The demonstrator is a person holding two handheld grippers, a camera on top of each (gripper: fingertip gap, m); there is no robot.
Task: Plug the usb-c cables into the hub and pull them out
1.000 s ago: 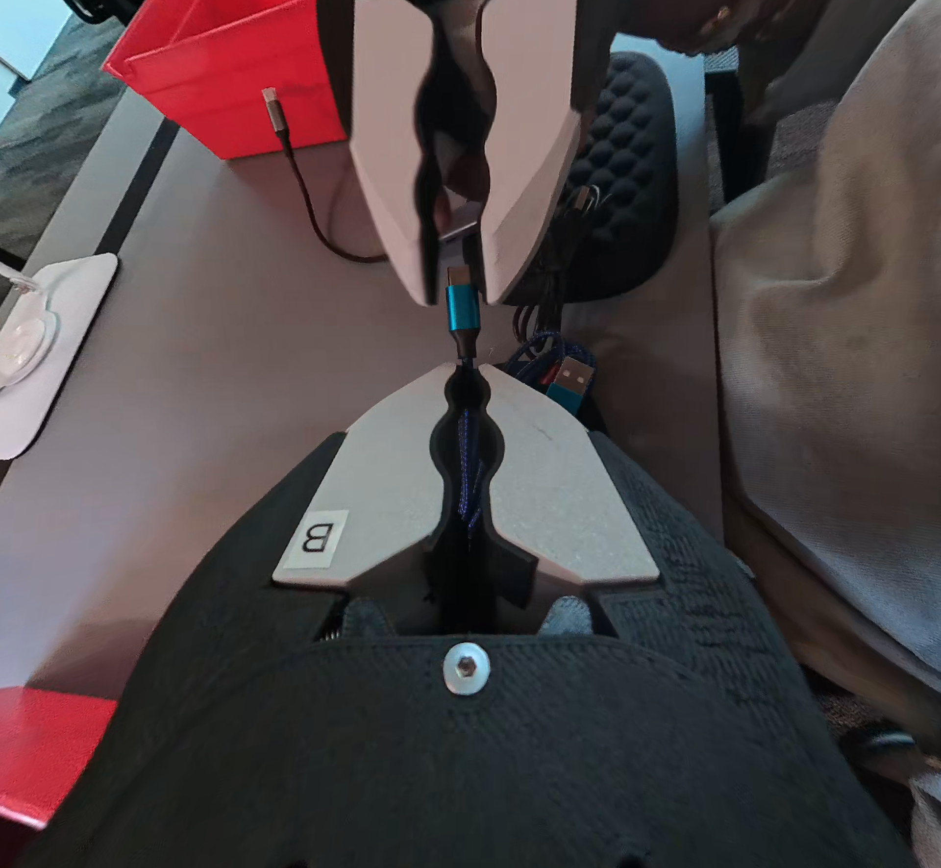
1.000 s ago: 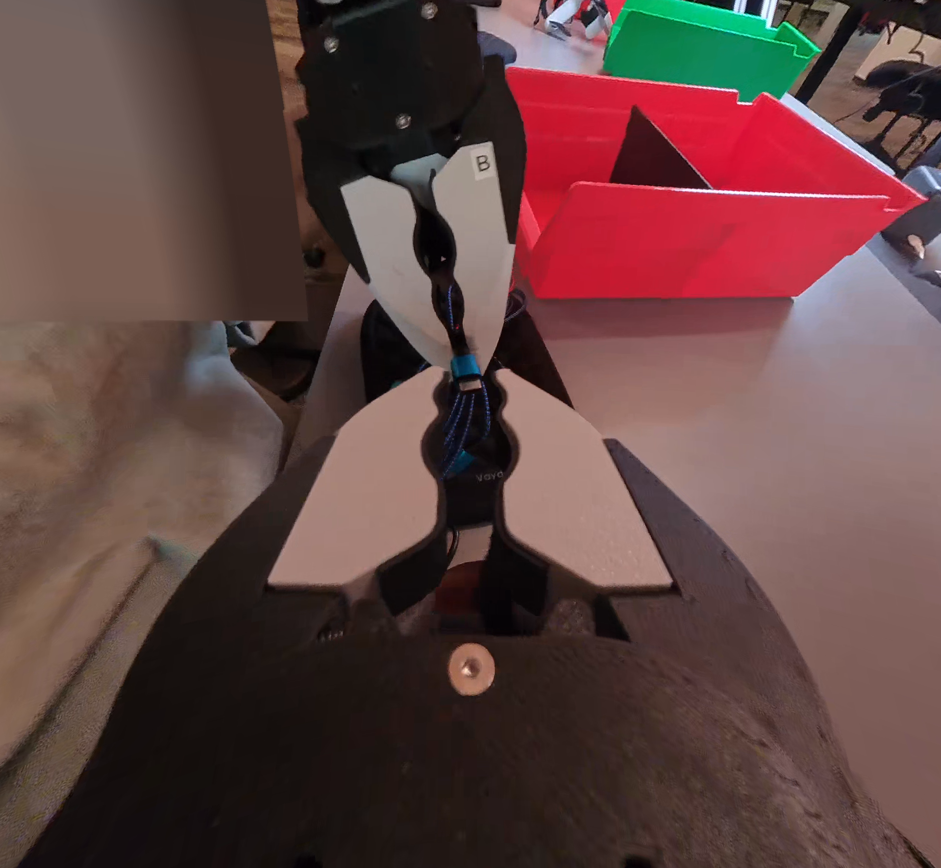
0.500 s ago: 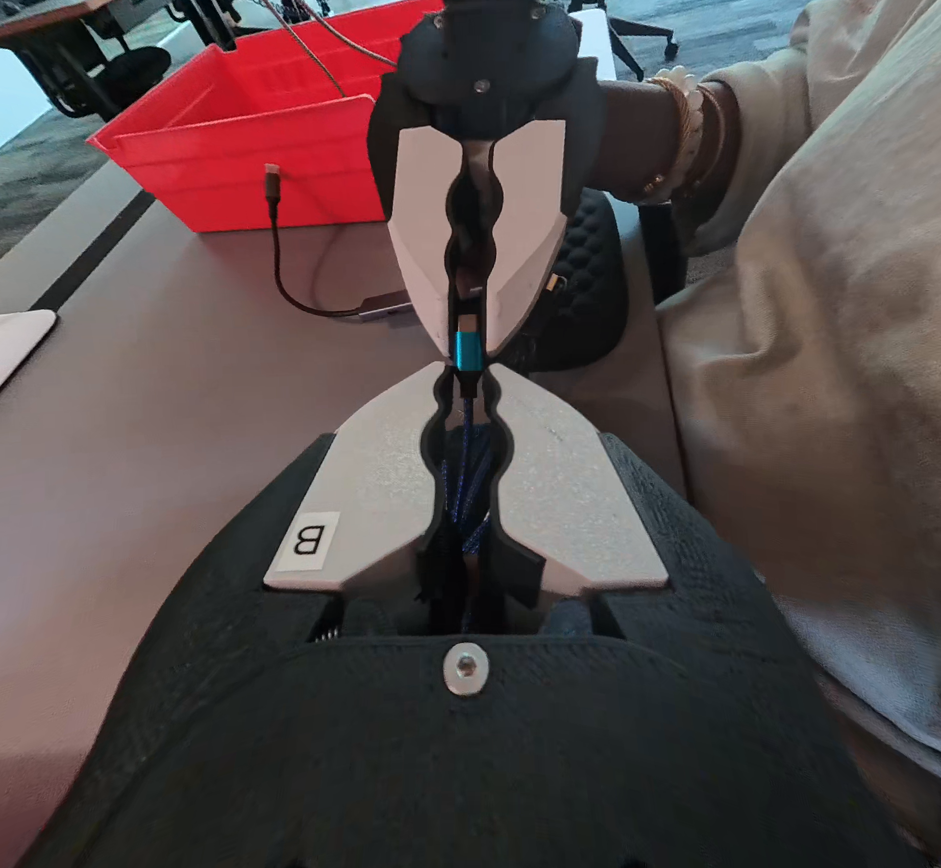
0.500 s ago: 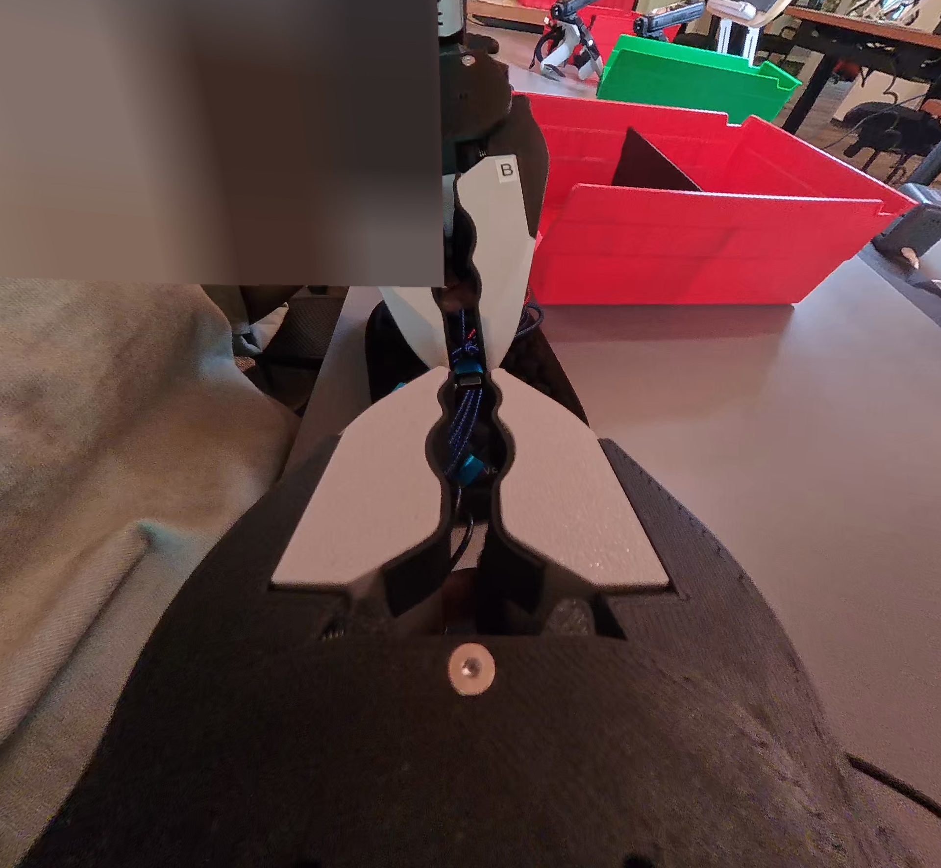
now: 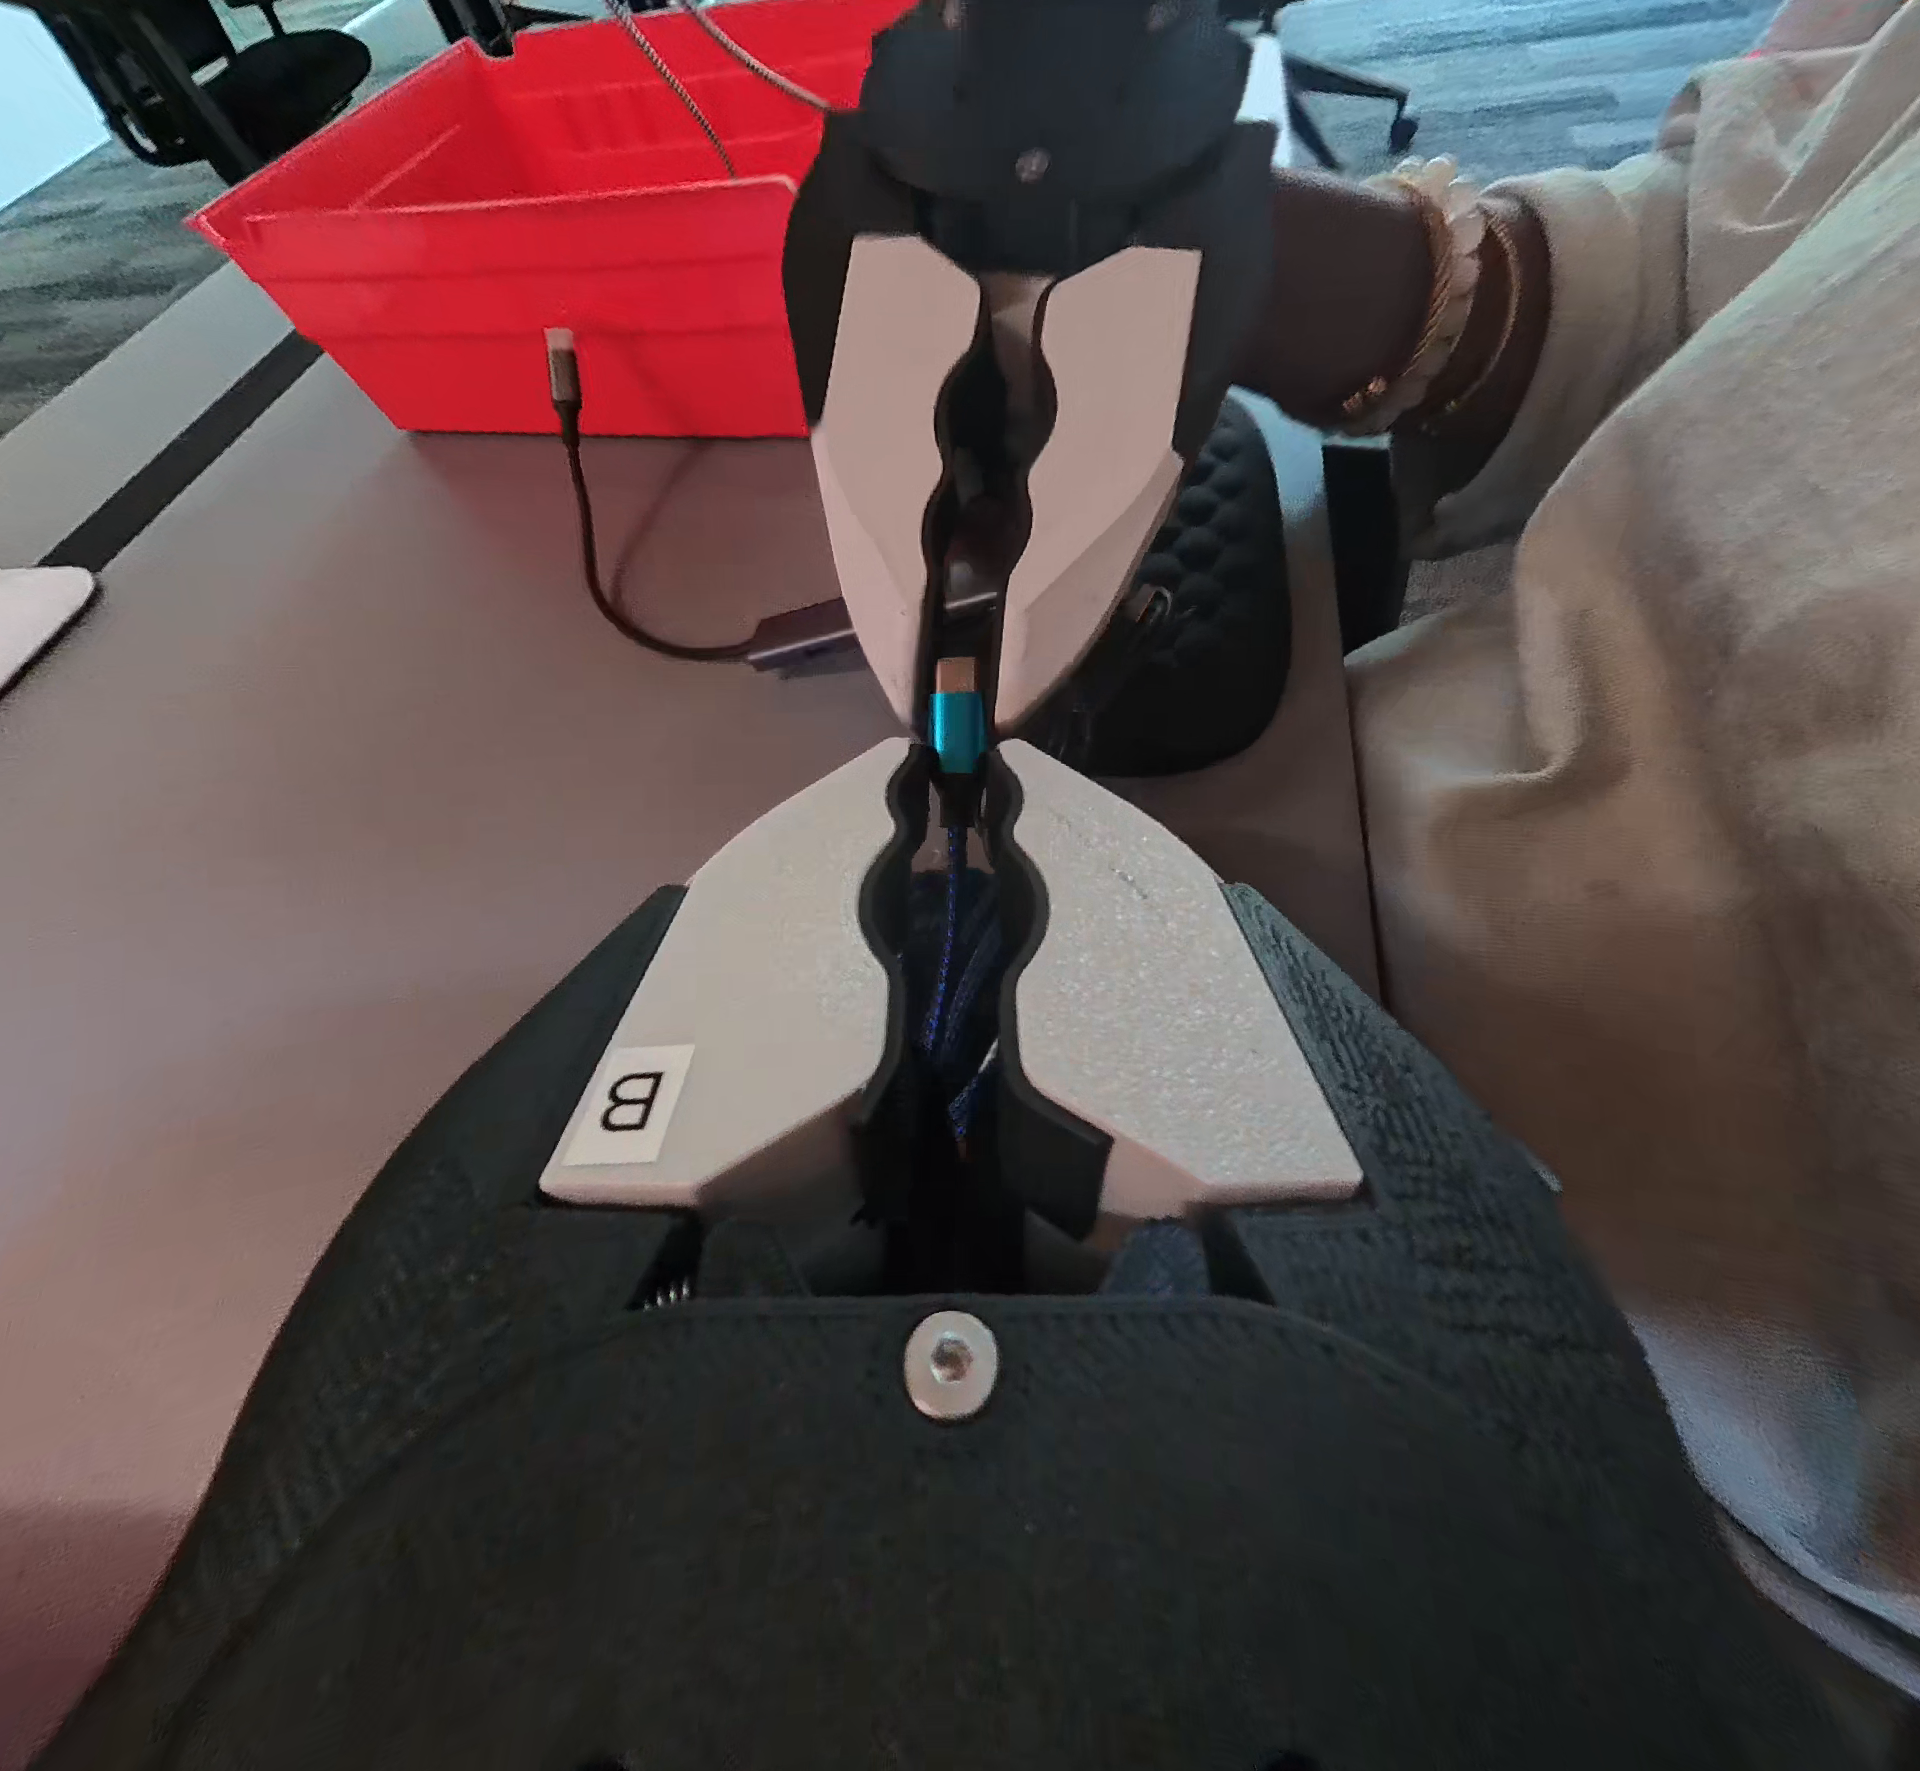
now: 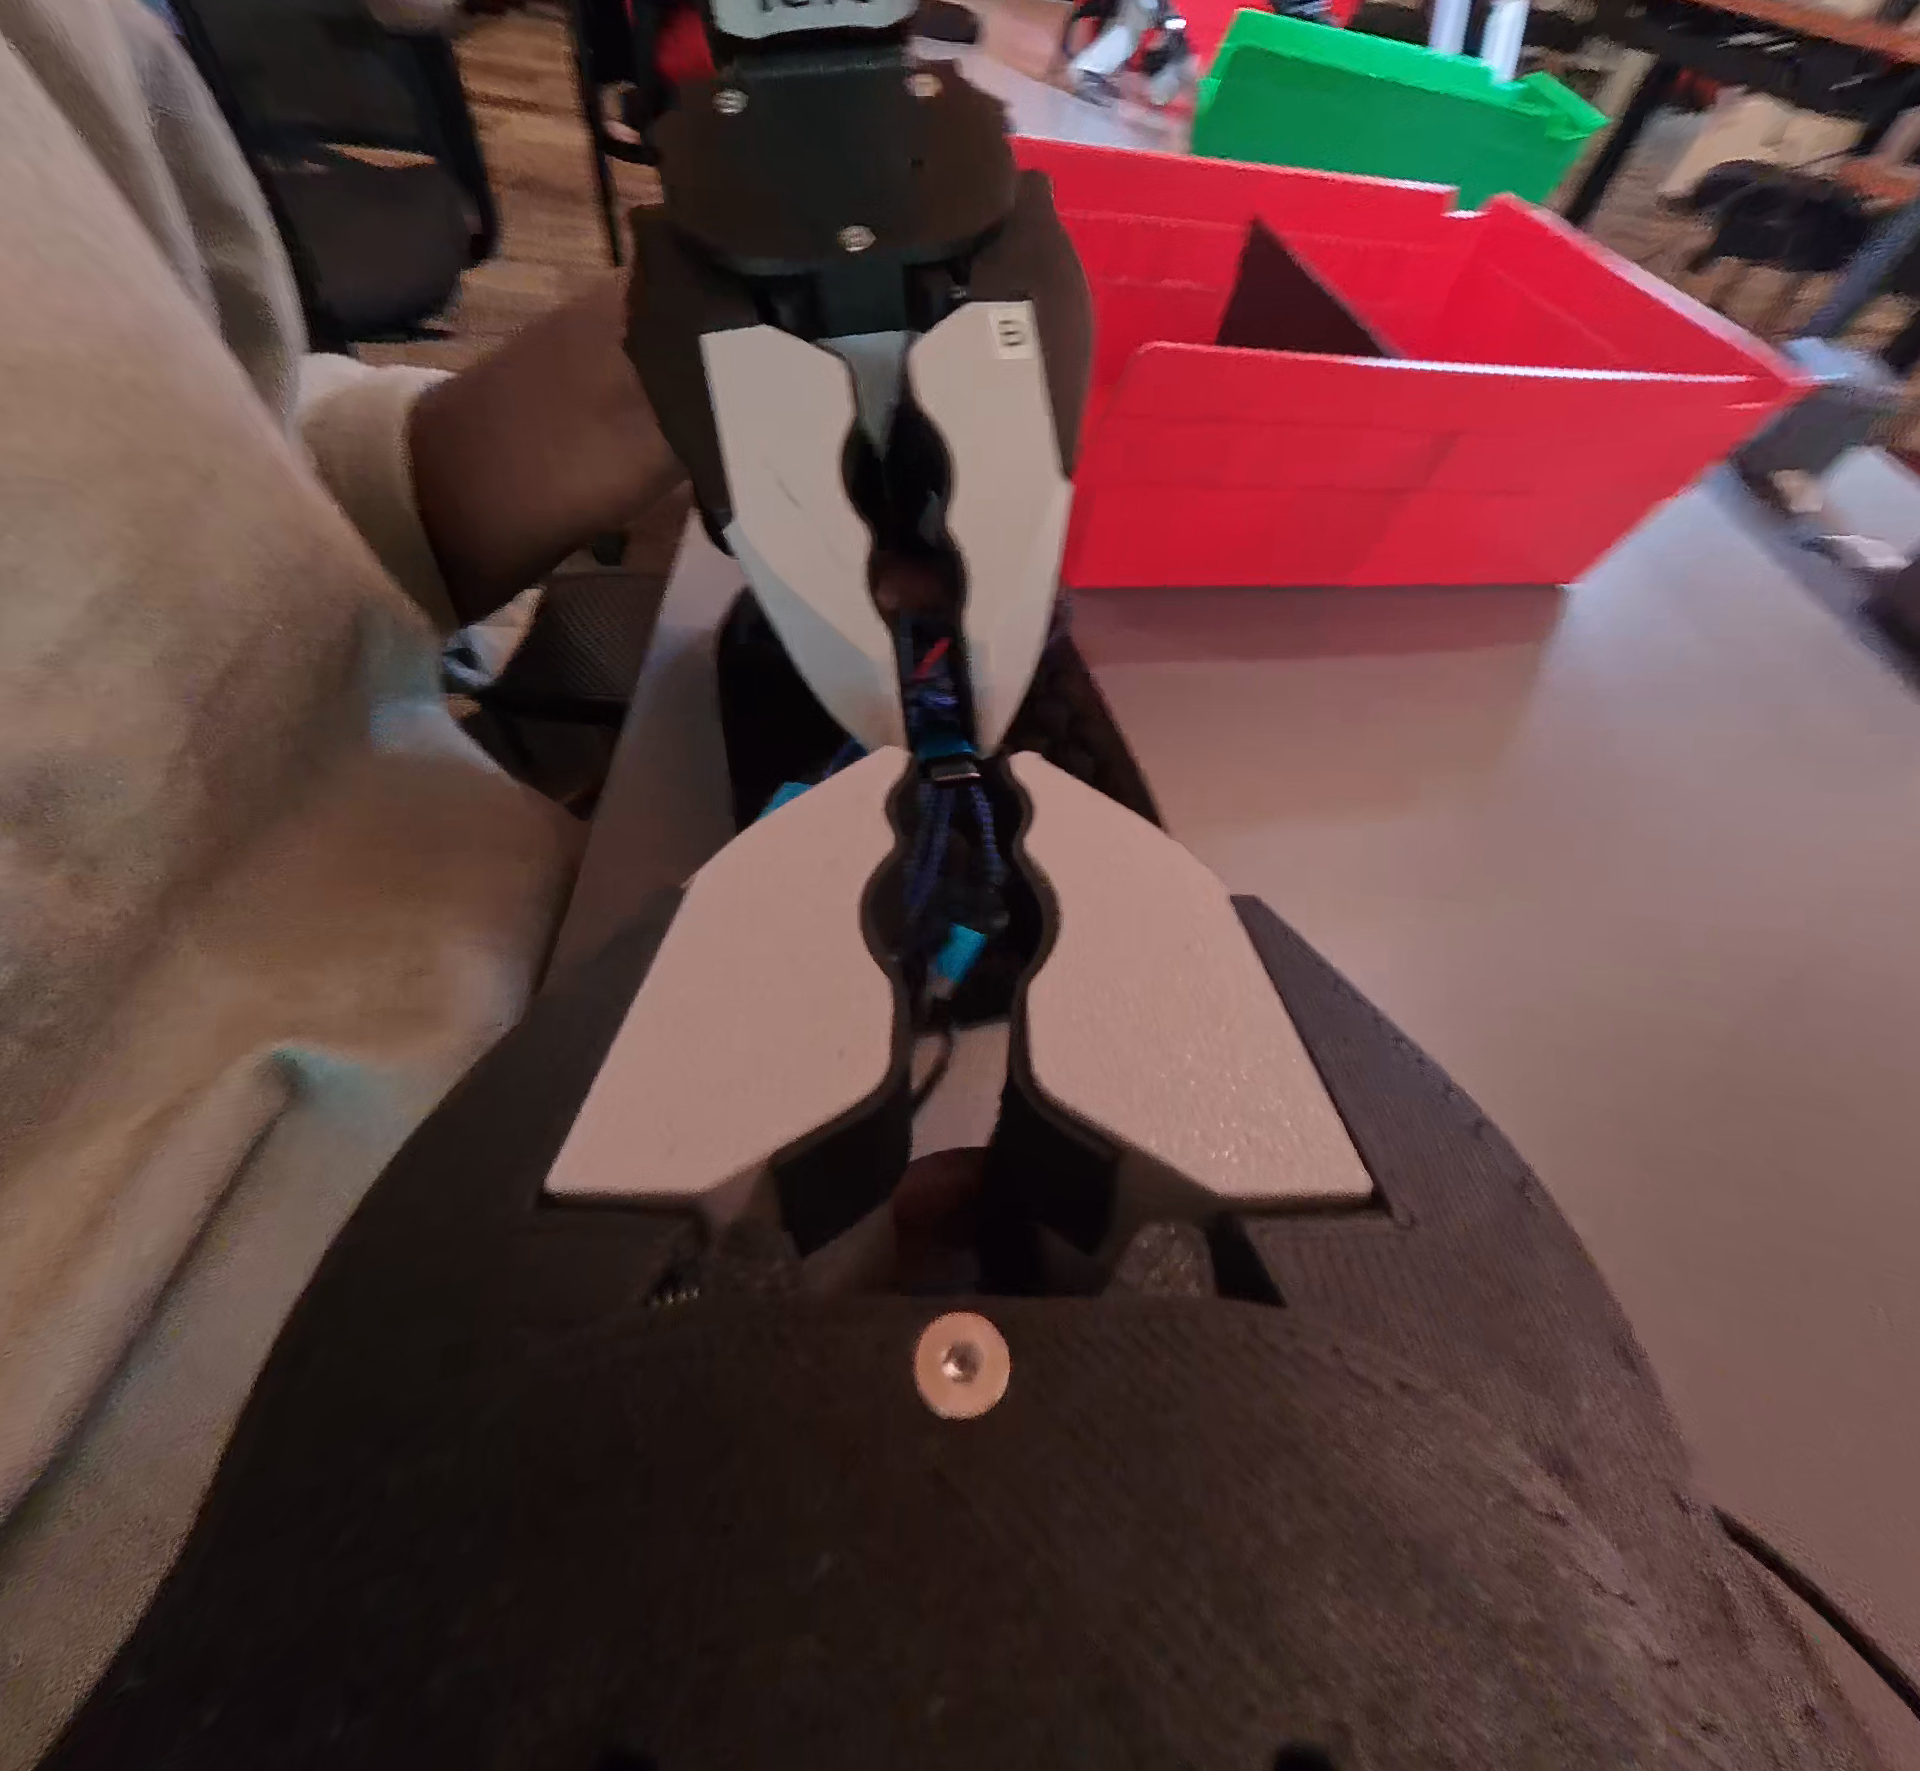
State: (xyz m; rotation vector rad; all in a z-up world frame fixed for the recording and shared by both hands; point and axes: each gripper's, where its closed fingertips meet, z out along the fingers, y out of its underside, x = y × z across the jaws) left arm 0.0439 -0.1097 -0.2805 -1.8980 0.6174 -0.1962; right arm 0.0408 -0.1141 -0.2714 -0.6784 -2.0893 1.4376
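Observation:
My left gripper (image 5: 954, 765) is shut on a blue braided usb-c cable just behind its teal plug (image 5: 956, 734). My right gripper (image 5: 961, 722) faces it tip to tip, shut on the grey hub (image 5: 805, 632), which sticks out to the left of its fingers. The plug's bare metal tip lies between the right fingertips, still showing. The hub's black lead ends in a grey plug (image 5: 561, 365) standing by the red bin. In the right wrist view, the plug end (image 6: 951, 771) sits at my right gripper (image 6: 954, 776), with the left gripper (image 6: 940, 739) behind it.
A red bin (image 5: 540, 267) stands at the back of the grey table (image 5: 312, 786); it also shows in the right wrist view (image 6: 1403, 474) before a green bin (image 6: 1371, 100). A black textured pad (image 5: 1226, 599) with coiled blue cables (image 6: 961, 952) lies below. A beige sleeve (image 5: 1662, 682) is close on the right. Left and right tips are no more than a few centimetres apart.
Both grippers have tilted up away from the table while staying tip to tip. The teal plug stays held between the right fingertips.

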